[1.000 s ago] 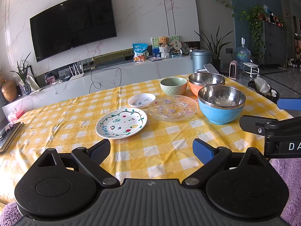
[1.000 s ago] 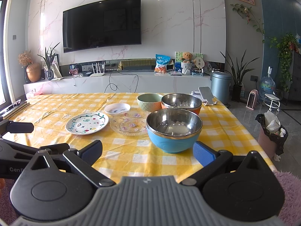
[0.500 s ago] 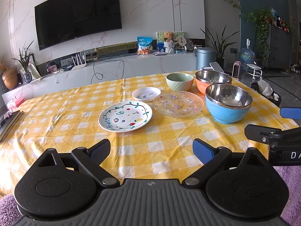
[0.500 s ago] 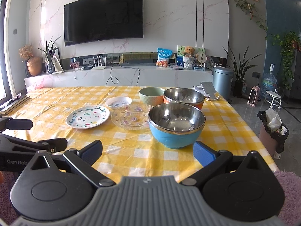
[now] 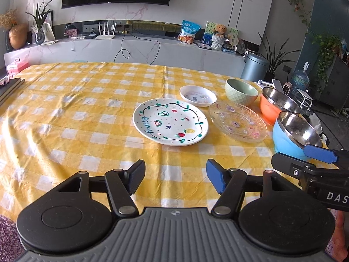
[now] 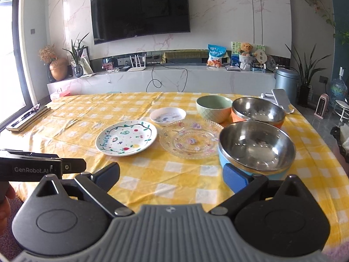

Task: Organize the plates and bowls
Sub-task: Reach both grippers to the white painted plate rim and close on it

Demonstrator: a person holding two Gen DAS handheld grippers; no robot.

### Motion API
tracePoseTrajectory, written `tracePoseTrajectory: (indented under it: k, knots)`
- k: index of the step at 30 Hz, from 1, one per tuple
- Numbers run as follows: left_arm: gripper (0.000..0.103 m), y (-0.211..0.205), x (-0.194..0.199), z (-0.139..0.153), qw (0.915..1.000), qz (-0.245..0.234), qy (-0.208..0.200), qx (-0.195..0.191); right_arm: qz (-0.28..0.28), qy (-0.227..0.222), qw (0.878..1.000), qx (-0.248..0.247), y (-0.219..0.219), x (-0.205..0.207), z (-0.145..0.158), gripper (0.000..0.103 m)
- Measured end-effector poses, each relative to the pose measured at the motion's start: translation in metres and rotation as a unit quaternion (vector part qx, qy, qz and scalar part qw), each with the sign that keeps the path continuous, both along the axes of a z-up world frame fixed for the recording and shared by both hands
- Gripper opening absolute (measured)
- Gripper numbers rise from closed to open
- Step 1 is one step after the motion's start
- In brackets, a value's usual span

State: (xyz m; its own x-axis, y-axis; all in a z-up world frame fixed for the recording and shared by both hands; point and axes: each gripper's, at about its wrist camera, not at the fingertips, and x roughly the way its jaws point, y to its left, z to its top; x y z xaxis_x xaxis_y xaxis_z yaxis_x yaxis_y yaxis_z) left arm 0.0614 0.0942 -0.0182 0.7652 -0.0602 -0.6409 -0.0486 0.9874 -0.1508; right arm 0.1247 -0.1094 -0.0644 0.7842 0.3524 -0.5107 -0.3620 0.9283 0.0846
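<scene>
On the yellow checked table sit a white "Fruity" plate [image 5: 170,121] [image 6: 126,138], a clear glass plate [image 5: 237,121] [image 6: 192,140], a small white dish [image 5: 198,95] [image 6: 168,115], a green bowl [image 5: 241,91] [image 6: 213,108], an orange steel-lined bowl [image 5: 277,107] [image 6: 258,112] and a blue steel-lined bowl [image 5: 294,135] [image 6: 257,148]. My left gripper [image 5: 175,180] is open and empty, just short of the Fruity plate. My right gripper [image 6: 172,176] is open and empty, its right pad close to the blue bowl's near side.
The tablecloth [image 5: 76,109] spreads wide to the left of the dishes. Books [image 6: 26,119] lie at the table's far left edge. A phone stand [image 6: 281,100] sits behind the orange bowl. A TV counter [image 6: 174,76] runs along the back wall.
Both grippers have moved forward over the table toward the dishes. The left view has swung left and tilted down. The right gripper has come close to the blue bowl. Jaws stay open.
</scene>
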Motion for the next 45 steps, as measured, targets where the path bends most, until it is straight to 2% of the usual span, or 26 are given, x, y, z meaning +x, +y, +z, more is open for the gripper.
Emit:
tracePoseTrajectory:
  k: [1, 4, 5, 7, 9, 13, 16, 23, 27, 29, 32, 33, 35, 45]
  knots:
    - [0.069, 0.005, 0.004, 0.0, 1.0, 0.0, 0.002, -0.004, 0.006, 0.008, 1.0, 0.004, 0.006, 0.009, -0.002, 0.078]
    - [0.058, 0.021, 0.02, 0.0, 0.9999, 0.002, 0.006, -0.015, 0.006, 0.024, 0.999, 0.023, 0.021, 0.033, -0.006, 0.074]
    - [0.051, 0.027, 0.027, -0.001, 0.9999, 0.002, 0.006, -0.014, 0.002, 0.029, 0.999, 0.029, 0.025, 0.041, -0.009, 0.072]
    - [0.044, 0.038, 0.04, -0.002, 0.9998, 0.004, 0.007, -0.019, -0.004, 0.048, 0.998, 0.042, 0.032, 0.057, -0.013, 0.058]
    - [0.038, 0.051, 0.054, -0.005, 0.999, 0.006, 0.011, -0.042, -0.013, 0.074, 0.995, 0.06, 0.038, 0.076, -0.019, 0.052]
    - [0.037, 0.068, 0.083, -0.012, 0.9968, 0.014, 0.021, -0.076, -0.017, 0.111, 0.988, 0.104, 0.044, 0.104, -0.032, 0.045]
    - [0.037, 0.077, 0.103, -0.017, 0.9957, 0.021, 0.031, -0.084, -0.023, 0.138, 0.98, 0.14, 0.045, 0.121, -0.041, 0.036]
    - [0.037, 0.091, 0.124, -0.034, 0.9911, 0.043, 0.041, -0.119, -0.044, 0.178, 0.967, 0.176, 0.043, 0.136, -0.055, 0.033]
    - [0.036, 0.092, 0.136, -0.043, 0.9883, 0.046, 0.049, -0.137, -0.049, 0.187, 0.961, 0.199, 0.037, 0.143, -0.061, 0.024]
    - [0.033, 0.094, 0.139, -0.047, 0.9878, 0.047, 0.044, -0.142, -0.046, 0.191, 0.958, 0.207, 0.036, 0.147, -0.06, 0.023]
    - [0.024, 0.098, 0.141, -0.048, 0.9861, 0.053, 0.041, -0.152, -0.044, 0.192, 0.956, 0.216, 0.037, 0.153, -0.063, 0.021]
    - [0.017, 0.099, 0.141, -0.049, 0.9856, 0.053, 0.04, -0.155, -0.042, 0.192, 0.956, 0.217, 0.038, 0.154, -0.063, 0.016]
    - [0.014, 0.098, 0.141, -0.049, 0.986, 0.05, 0.037, -0.154, -0.047, 0.187, 0.959, 0.206, 0.042, 0.156, -0.063, 0.009]
    - [0.011, 0.092, 0.124, -0.041, 0.9876, 0.053, 0.026, -0.146, -0.048, 0.185, 0.959, 0.208, 0.036, 0.15, -0.06, 0.007]
